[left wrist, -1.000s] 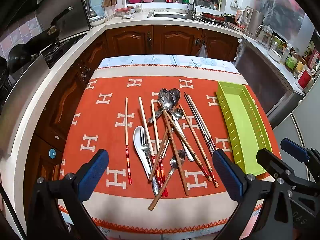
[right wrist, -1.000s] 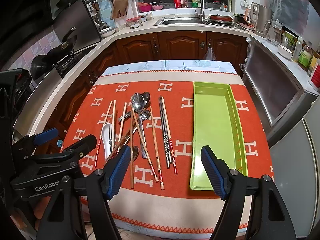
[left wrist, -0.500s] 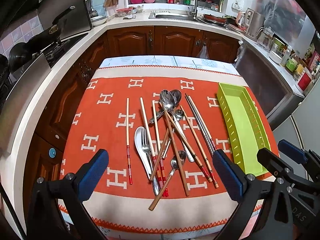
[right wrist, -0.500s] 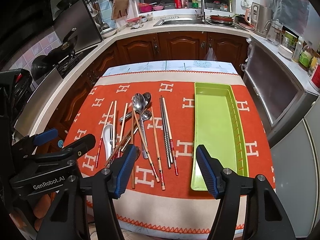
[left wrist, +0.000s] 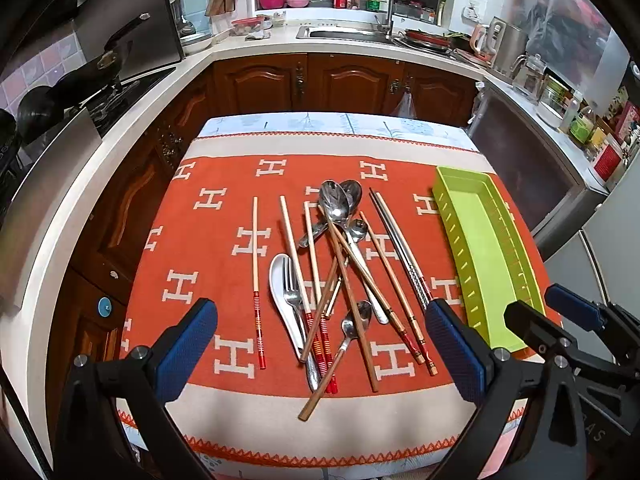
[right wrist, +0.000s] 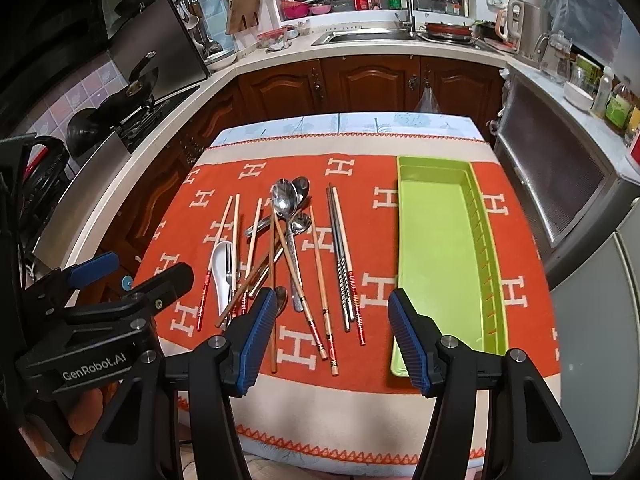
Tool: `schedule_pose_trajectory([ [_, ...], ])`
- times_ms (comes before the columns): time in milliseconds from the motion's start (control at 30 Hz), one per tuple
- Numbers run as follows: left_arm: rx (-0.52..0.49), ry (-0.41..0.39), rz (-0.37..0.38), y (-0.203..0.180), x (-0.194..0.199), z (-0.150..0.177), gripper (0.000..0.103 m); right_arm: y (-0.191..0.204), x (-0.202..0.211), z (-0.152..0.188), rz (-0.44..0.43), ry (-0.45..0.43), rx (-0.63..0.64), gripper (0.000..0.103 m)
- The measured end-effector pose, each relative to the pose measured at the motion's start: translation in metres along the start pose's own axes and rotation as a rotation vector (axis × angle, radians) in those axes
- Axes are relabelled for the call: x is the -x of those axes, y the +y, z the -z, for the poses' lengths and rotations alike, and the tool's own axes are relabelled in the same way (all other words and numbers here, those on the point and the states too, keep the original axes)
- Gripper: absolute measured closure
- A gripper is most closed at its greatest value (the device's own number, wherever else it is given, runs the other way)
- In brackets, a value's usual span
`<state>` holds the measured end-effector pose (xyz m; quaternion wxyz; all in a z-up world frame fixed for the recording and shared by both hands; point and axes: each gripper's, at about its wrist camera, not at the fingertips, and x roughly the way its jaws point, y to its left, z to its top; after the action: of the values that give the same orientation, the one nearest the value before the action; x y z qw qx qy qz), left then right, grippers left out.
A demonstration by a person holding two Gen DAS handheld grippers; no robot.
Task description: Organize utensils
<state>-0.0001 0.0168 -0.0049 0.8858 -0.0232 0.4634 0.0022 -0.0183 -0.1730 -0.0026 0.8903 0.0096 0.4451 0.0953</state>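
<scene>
"GenRobot.AI" reads on the left gripper (right wrist: pixel 132 280) only in the right wrist view. That gripper (left wrist: pixel 320 344) gapes wide and empty. The right gripper (right wrist: pixel 332 336) is closing on nothing. The utensils (left wrist: pixel 340 276) lie heaped on the orange cloth (left wrist: pixel 224 248), beside the green tray (right wrist: pixel 436 248).

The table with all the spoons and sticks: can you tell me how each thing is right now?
Green tray: empty, flat on the cloth.
Utensil pile: loose, crisscrossed, beside the tray.
White spoon: lying under the fork.
Left gripper: open, holding nothing.
Right gripper: jaws closing, nothing between them.
</scene>
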Motion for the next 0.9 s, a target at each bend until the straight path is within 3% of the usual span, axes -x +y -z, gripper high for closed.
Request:
schedule_pose_trajectory([
  [233,0.047,-0.009,0.064,0.014,-0.003,-0.008,0.001,-0.003,-0.008,-0.005,-0.018,0.01,-0.015,0.044],
  [333,0.044,-0.017,0.04,0.019,-0.004,-0.013,0.001,-0.004,-0.015,-0.01,-0.021,0.017,-0.014,0.048],
  [433,0.02,0.004,0.034,0.024,-0.007,-0.021,0.001,-0.003,-0.023,-0.018,-0.033,0.026,-0.008,0.052],
  [567,0.001,0.051,0.094,0.03,-0.015,-0.031,0.001,-0.001,-0.035,-0.031,-0.039,0.031,0.009,0.054],
  [900,0.092,0.1,0.16,0.076,-0.048,-0.058,0.001,0.001,-0.08,-0.079,-0.076,0.086,0.037,0.063],
])
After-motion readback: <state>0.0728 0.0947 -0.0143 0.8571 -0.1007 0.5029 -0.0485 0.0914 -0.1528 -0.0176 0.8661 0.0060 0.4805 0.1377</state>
